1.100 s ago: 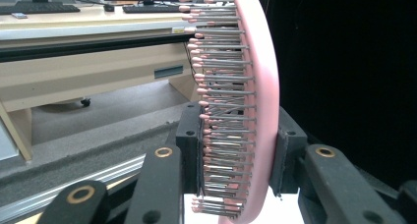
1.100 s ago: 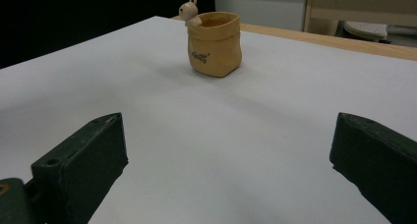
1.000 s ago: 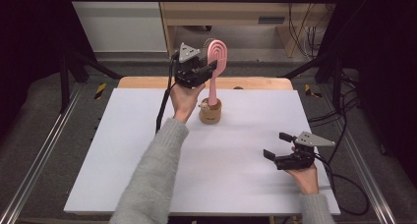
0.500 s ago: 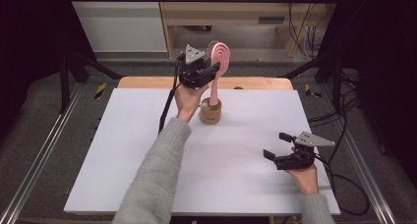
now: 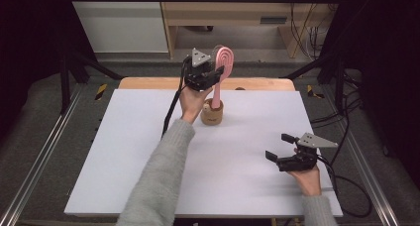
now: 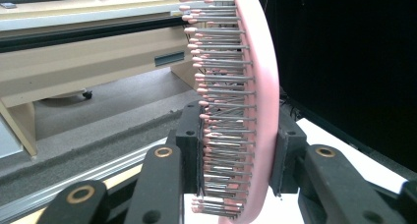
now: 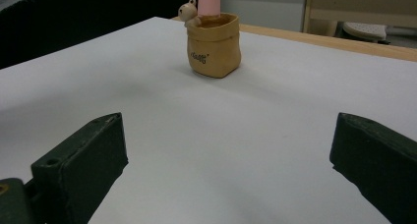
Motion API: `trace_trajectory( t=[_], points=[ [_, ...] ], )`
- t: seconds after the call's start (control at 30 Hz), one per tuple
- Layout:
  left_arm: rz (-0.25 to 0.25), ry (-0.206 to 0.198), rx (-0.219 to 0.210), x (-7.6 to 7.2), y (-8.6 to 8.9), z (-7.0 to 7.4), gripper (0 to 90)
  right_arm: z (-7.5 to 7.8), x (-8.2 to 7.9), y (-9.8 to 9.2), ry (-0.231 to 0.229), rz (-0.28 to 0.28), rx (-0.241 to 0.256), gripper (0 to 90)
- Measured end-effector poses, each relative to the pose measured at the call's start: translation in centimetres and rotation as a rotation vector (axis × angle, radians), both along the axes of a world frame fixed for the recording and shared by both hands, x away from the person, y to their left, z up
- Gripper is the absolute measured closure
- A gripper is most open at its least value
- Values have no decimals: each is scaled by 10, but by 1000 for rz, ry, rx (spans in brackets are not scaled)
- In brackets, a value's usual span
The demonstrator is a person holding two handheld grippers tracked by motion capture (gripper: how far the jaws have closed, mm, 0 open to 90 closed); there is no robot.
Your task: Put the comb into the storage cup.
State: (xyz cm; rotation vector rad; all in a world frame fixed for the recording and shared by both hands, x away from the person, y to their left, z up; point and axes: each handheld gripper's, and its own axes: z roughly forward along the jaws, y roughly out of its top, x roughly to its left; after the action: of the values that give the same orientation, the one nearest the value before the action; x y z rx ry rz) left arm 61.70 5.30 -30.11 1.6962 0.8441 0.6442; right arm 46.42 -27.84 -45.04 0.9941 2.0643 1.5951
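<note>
A: From the high view, where does the work stand?

B: The left gripper [image 5: 214, 76] has its jaws clamped on the head of the pink hairbrush [image 5: 224, 62]. The brush stands upright with its handle down in the small tan holder [image 5: 212, 114], which sits at the far middle of the white table [image 5: 148, 151]. The right gripper [image 5: 282, 156] hovers low over the near right of the table, jaws apart, holding nothing, well apart from the holder.

A: And the left gripper view?

B: The brush head [image 6: 255, 86] sits edge-on between the two black jaws, bristles [image 6: 216, 135] facing one pad, the smooth back against the other. Firmly pinched, I'd say.

A: The right gripper view?

B: Its jaws stand wide open, and beyond them is the holder [image 7: 214, 44], with a little bear figure [image 7: 188, 12] on its rim and the pink handle [image 7: 209, 0] rising from it.

A: So which step is this?

B: I can't tell whether the brush is going in or coming out. Either way, the next move calls for a straight vertical path, so the handle doesn't tip the light holder.
</note>
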Motion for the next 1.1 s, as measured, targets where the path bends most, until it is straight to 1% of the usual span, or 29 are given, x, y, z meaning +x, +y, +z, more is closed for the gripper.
trace_trajectory(
  t=[0.13,0.2,0.27,0.47,0.67,0.7,0.9,1.1],
  points=[
    [3,1,9,2,-1,-3,643,-1,0,1,0,3,-3,11],
    [6,0,7,2,0,-4,643,-1,0,1,1,4,-5,11],
    [8,8,3,3,2,-6,643,-1,0,1,0,3,-5,11],
    [-2,9,7,4,2,-12,643,-1,1,1,2,3,-6,10],
    [0,5,26,4,2,-18,643,-1,1,1,2,2,-6,9],
    [-3,13,23,4,2,-19,643,-1,1,1,3,2,-5,9],
    [-7,3,31,3,2,-25,643,-1,1,1,3,3,-5,9],
    [-18,12,35,1,4,-34,643,-1,1,1,3,1,-6,9]
  ],
)
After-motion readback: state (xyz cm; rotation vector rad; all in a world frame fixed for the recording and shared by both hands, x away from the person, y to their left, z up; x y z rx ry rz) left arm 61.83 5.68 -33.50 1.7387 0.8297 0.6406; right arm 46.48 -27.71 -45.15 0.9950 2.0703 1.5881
